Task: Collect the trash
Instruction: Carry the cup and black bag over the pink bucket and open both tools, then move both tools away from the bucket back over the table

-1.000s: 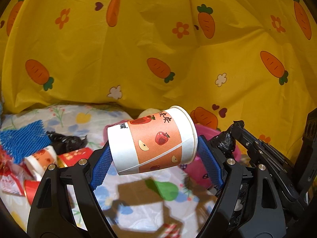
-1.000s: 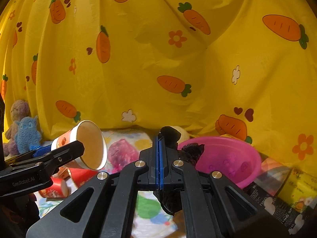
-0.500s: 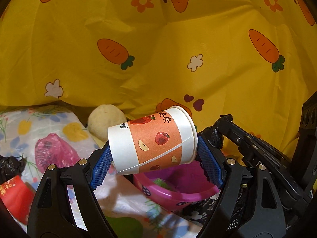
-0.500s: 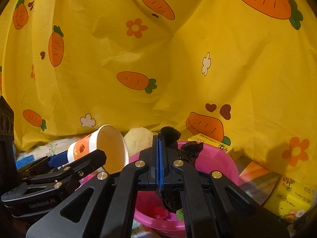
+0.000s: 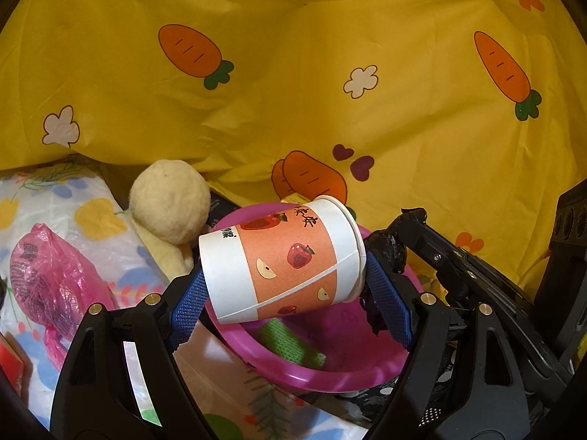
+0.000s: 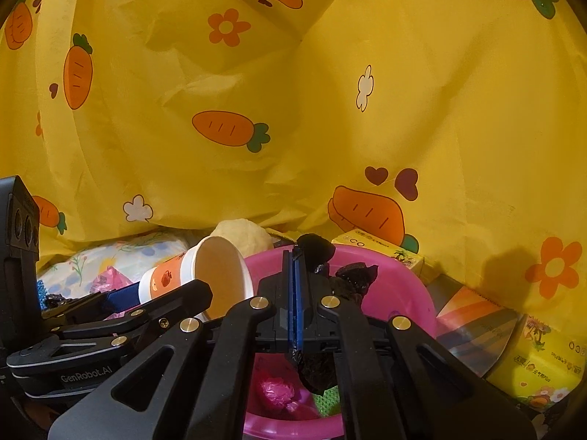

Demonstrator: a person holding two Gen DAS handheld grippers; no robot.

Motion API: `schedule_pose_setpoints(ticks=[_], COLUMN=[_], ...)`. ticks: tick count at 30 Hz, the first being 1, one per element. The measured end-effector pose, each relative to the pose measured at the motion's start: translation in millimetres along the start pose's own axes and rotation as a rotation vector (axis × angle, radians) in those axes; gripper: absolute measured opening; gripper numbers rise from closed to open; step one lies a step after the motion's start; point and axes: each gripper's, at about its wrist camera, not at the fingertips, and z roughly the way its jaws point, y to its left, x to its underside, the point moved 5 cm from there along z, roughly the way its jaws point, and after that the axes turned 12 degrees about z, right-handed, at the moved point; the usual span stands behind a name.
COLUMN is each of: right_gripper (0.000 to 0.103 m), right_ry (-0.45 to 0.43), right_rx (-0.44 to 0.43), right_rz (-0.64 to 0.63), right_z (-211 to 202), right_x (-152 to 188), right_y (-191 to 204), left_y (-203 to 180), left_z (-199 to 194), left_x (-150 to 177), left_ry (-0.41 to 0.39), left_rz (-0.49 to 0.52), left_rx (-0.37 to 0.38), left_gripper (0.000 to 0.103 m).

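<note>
My left gripper (image 5: 290, 295) is shut on a paper cup (image 5: 282, 262) printed with apples, held sideways by its base and rim over the near-left edge of a pink basin (image 5: 304, 376). The same cup (image 6: 216, 275) shows its empty mouth in the right wrist view. My right gripper (image 6: 295, 256) is shut on a crumpled black plastic bag (image 6: 319, 368), which hangs over the basin (image 6: 403, 293). Inside the basin lie a green mesh piece (image 5: 290, 341) and a pink wrapper (image 6: 277, 390).
A yellow carrot-print cloth (image 5: 330, 73) closes off the back. A cream plush toy (image 5: 168, 201) lies left of the basin, a pink plastic bag (image 5: 47, 282) on the floral sheet further left. Yellow cartons (image 6: 543, 363) and a striped packet (image 6: 473, 326) sit right of the basin.
Both grippers swung right and down, from the littered floral sheet to over the pink basin. The cup and the black bag stayed gripped throughout.
</note>
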Motion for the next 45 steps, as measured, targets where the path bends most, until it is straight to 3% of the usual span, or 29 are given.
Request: schedule_pose_setpoints(ticks=[21, 28, 30, 32, 36, 38, 45], right_gripper=[0.002, 0.003, 0.01, 0.034, 0.042, 0.052, 0.074], right_ry=[0.03, 0.034, 0.038, 0.036, 0.034, 0.024, -0.023], right_rx=[0.013, 0.003, -0.001, -0.008, -0.012, -0.012, 0.014], right_rz=[0.044, 0.06, 0.064, 0.068, 0.071, 0.066, 0.036], right_z=[14, 14, 15, 15, 12, 8, -15], right_x=[5, 5, 5, 5, 5, 6, 13], right_y=[-13, -18, -18, -19, -17, -15, -3], left_y=[-1, 1, 2, 4, 11, 16, 34], left_z=[13, 11, 9, 6, -6, -14, -58], left_x=[6, 7, 7, 8, 9, 11, 22], left_ry=[0.026, 0.021, 0.019, 0.013, -0.004, -0.01, -0.045], left_rz=[0.002, -0.015, -0.018, -0.026, -0.043, -0.043, -0.033], left_rx=[0.075, 0.08, 0.077, 0.077, 0.051, 0.021, -0.141], left_gripper=[0.082, 0.088, 0.089, 0.089, 0.092, 0.092, 0.094])
